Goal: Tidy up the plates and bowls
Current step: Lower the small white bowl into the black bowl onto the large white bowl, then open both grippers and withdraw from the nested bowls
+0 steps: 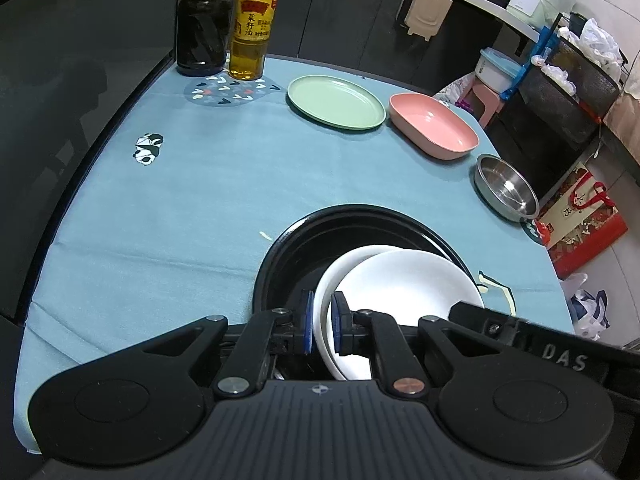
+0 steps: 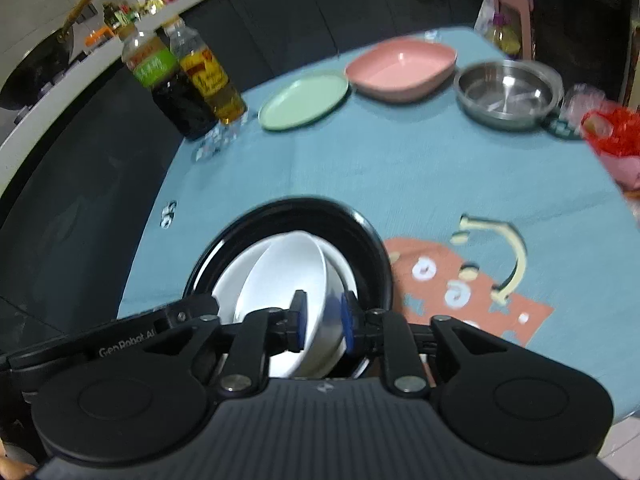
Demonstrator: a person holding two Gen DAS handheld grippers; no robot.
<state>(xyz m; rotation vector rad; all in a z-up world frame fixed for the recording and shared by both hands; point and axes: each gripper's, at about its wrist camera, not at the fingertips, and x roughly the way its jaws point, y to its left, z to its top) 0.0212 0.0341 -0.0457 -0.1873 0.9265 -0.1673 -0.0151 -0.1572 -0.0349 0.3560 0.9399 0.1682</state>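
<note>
Landmark: black plate (image 1: 280,256), on the blue tablecloth (image 1: 200,200) at the near edge of the table.

Far left of the black plate, at the back corner: dark vinegar bottle (image 1: 205,20) with green label, and touching its right side an oil bottle (image 1: 253,28) with yellow contents. Both upright. A small panda print (image 1: 148,149) on the cloth lies between the bottles and the black plate, to the left.

Behind the black plate, well apart: green plate (image 1: 336,106), flat and empty. To its right, just beside it, a pink bowl (image 1: 434,126), oblong, empty. Further right, near the table edge, a steel bowl (image 1: 506,188), upright, empty.

Inside the black plate: two white dishes, a white plate (image 1: 332,276) beneath and a white bowl (image 1: 404,284) tilted on top of it.

Left gripper (image 1: 324,326): blue-padded fingers closed onto the near-left rim of the white plate, one pad on each face of the rim.

Right gripper (image 2: 323,322): fingers clamped on the near rim of the white bowl (image 2: 280,276), one pad inside, one outside. Bowl tips up toward the right in this view, its far-left edge low over the white plate (image 2: 228,280). Right wrist view is motion-blurred.

Right of the black plate: an orange printed patch (image 2: 460,292) on the cloth.
</note>
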